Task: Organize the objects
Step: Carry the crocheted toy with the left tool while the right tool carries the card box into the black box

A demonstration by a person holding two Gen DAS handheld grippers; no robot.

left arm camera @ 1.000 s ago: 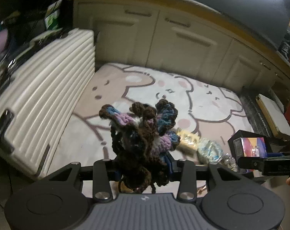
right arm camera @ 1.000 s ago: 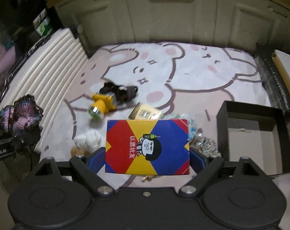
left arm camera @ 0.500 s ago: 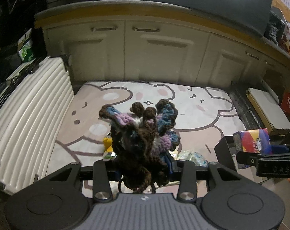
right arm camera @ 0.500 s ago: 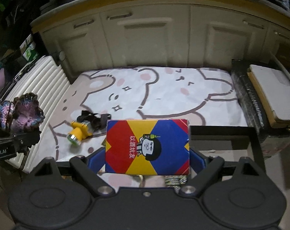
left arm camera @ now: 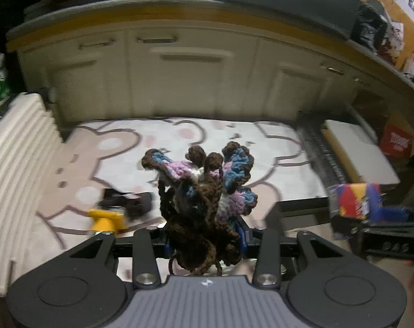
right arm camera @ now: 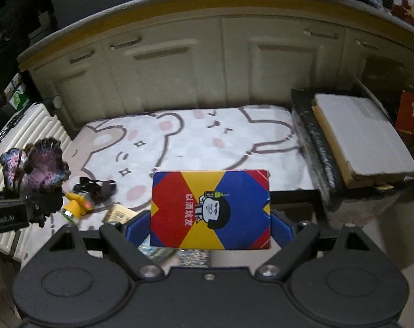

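Note:
My left gripper (left arm camera: 204, 235) is shut on a crocheted brown, blue and pink yarn piece (left arm camera: 204, 188), held up above the bear-print mat (left arm camera: 207, 136). The yarn piece also shows at the left of the right wrist view (right arm camera: 37, 164). My right gripper (right arm camera: 209, 224) is shut on a red, yellow and blue box with a cartoon face (right arm camera: 209, 209), held above the mat's near edge. That box also shows at the right of the left wrist view (left arm camera: 354, 201). A black open box (left arm camera: 297, 210) lies below it, mostly hidden.
A yellow headlamp with a black strap (right arm camera: 82, 195) and a small gold packet (right arm camera: 119, 213) lie on the mat. A white ribbed suitcase (left arm camera: 12, 169) lies on the left. Cream cabinets (right arm camera: 207, 63) close the back. A white flat box (right arm camera: 357, 139) sits on black cases at the right.
Both grippers have risen and tilted up with their loads still held; the cabinets fill more of each view, and the mat items have slid down the frames.

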